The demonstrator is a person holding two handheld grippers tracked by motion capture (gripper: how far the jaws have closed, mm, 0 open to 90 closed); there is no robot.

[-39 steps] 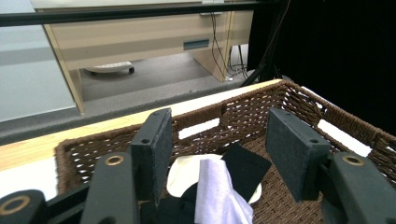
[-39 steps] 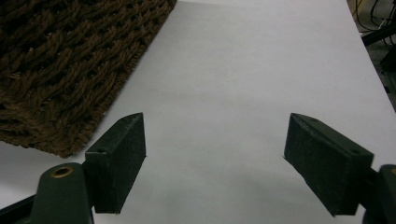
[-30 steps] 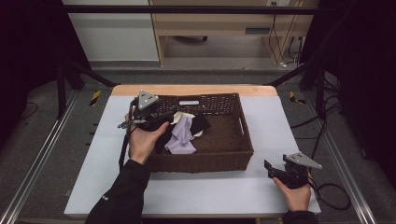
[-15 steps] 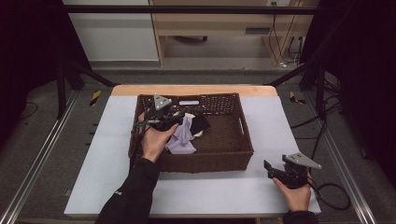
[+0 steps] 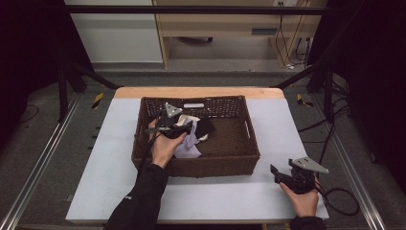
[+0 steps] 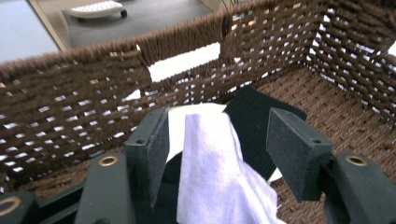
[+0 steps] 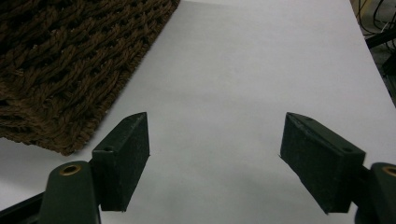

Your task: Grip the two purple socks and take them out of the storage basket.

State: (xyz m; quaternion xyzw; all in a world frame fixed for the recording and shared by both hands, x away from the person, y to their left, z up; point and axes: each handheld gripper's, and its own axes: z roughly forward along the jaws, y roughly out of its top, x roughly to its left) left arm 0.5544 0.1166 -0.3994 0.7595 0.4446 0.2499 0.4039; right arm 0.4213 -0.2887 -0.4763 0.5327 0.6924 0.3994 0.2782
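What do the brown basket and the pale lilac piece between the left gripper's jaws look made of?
Brown rectangular basket: seemingly woven twisted cord or wicker, matte, with light showing through gaps in the weave. Pale lilac piece: probably thin soft fabric, matte; it drapes in folds between the open left gripper jaws.

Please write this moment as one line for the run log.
left tool: open, jaws either side of lavender cloth in wicker basket | right tool: open, idle above white table cover

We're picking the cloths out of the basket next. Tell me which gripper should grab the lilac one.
Left. The left gripper is inside the basket, its jaws open around the lilac cloth. The right gripper rests outside, on the table.
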